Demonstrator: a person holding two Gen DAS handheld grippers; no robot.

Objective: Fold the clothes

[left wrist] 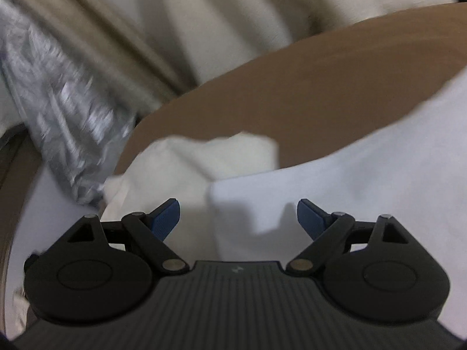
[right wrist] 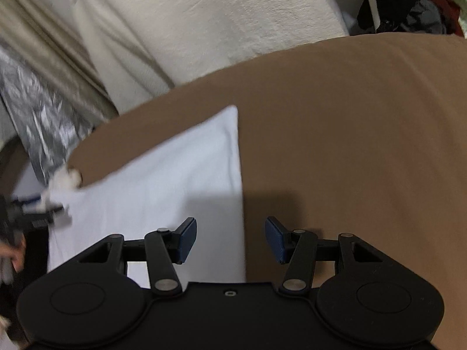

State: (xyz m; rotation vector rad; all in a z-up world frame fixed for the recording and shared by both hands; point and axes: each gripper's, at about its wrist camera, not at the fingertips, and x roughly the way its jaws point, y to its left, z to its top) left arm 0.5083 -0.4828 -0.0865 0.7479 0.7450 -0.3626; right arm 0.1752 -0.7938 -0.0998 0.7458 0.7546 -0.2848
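A white garment (left wrist: 364, 175) lies flat on a brown surface (left wrist: 292, 102), and a cream fold of cloth (left wrist: 210, 154) sticks out at its far side. My left gripper (left wrist: 238, 207) hangs over the garment with its jaws wide open and nothing between them. In the right wrist view the same white garment (right wrist: 175, 175) shows a straight right edge and a far corner. My right gripper (right wrist: 231, 224) is open astride that edge. Its left finger is over the white cloth and its right finger is over the bare brown surface (right wrist: 350, 145). Neither gripper holds anything.
A crinkled silver sheet (left wrist: 58, 110) hangs at the left, with cream drapery (right wrist: 204, 23) behind the brown surface. Dark clothes (right wrist: 408, 3) are heaped at the far right. The other gripper (right wrist: 29, 213) and a hand (right wrist: 11, 256) show blurred at the left edge of the right wrist view.
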